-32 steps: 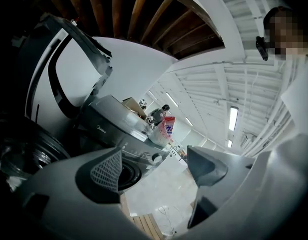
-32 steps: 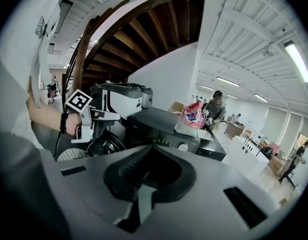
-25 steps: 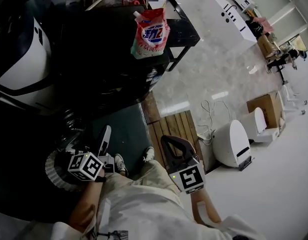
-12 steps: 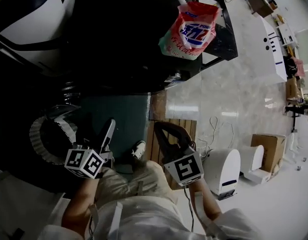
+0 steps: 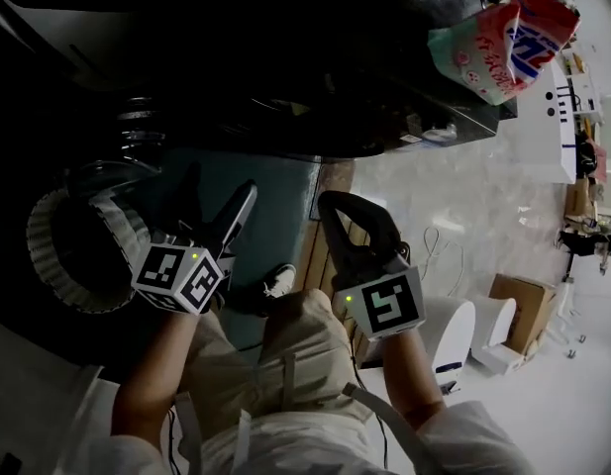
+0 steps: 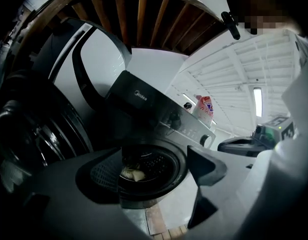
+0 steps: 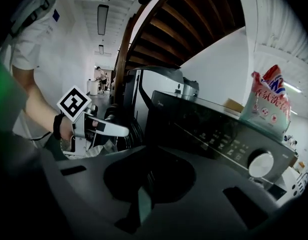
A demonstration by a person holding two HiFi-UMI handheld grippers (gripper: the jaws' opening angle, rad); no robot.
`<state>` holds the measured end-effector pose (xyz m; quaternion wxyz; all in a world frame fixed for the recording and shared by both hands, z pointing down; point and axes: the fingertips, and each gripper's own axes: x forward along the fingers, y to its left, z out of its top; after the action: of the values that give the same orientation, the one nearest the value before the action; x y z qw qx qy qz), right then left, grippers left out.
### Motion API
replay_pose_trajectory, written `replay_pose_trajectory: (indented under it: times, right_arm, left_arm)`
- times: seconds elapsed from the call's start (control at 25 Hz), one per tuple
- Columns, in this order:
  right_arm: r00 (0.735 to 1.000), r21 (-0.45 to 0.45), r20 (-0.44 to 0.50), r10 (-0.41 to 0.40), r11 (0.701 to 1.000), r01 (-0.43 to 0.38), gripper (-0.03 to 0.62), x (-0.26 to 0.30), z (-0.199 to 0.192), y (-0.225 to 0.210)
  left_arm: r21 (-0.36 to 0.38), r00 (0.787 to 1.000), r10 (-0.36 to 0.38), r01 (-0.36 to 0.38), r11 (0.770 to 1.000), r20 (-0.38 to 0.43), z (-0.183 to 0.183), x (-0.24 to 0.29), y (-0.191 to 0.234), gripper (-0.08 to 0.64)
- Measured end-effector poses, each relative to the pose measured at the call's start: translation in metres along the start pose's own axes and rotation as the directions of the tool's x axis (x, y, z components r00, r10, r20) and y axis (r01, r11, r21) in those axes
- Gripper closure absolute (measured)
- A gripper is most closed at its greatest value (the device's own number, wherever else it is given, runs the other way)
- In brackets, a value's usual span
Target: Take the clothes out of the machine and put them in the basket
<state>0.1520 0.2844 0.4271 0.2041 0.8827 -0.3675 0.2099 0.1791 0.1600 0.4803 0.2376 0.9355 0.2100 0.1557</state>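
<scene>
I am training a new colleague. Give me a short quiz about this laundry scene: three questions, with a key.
1. True or false: the jaws of the left hand-held gripper stand apart.
2. What sits on top of the washing machine? A) detergent bag B) basket C) shoe
3. Where does the pale cloth lie?
Key: 1 true; 2 A; 3 in the drum.

Your head view is dim: the machine [image 5: 285,87] sits in deep shadow, while the floor [image 5: 454,196] glares at right. Both gripper views bend at the edges, corners black; a lamp [image 6: 257,101] burns bright, and the near jaws blur dark.
</scene>
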Motion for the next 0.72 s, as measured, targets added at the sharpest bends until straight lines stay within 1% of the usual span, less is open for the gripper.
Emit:
replay_pose_trajectory:
  times: [0.2,0.32,0.4,0.48,0.6,0.72]
  right_arm:
    - [0.999,-0.038,0.03,-0.022,0.999,0.023,0.578,0.064,-0.044,0.012]
    - [0.998,-0.052,0.055,-0.025,0.998,0.028,0.578,0.097,-0.072,0.013]
    - [0.997,-0.074,0.071,-0.013,0.997,0.018,0.578,0.116,-0.092,0.014]
    - [0.996,-0.086,0.088,-0.011,0.996,0.019,0.578,0.132,-0.111,0.015]
    - [0.993,-0.105,0.111,-0.032,0.994,0.044,0.578,0.152,-0.143,0.012]
    - [0.988,-0.092,0.142,-0.052,0.994,0.065,0.578,0.17,-0.175,0.005]
  left_arm:
    - [0.016,0.997,-0.072,0.072,0.997,-0.004,-0.058,0.032,0.052,0.164]
    - [0.021,0.996,-0.087,0.087,0.996,-0.004,-0.094,0.054,0.076,0.163]
    - [0.02,0.995,-0.099,0.099,0.995,0.001,-0.113,0.067,0.086,0.163]
    - [0.022,0.991,-0.132,0.131,0.991,0.006,-0.13,0.08,0.091,0.163]
    - [0.001,0.981,-0.194,0.194,0.981,0.02,-0.159,0.105,0.101,0.155]
    - [-0.021,0.974,-0.222,0.223,0.975,0.04,-0.184,0.135,0.118,0.155]
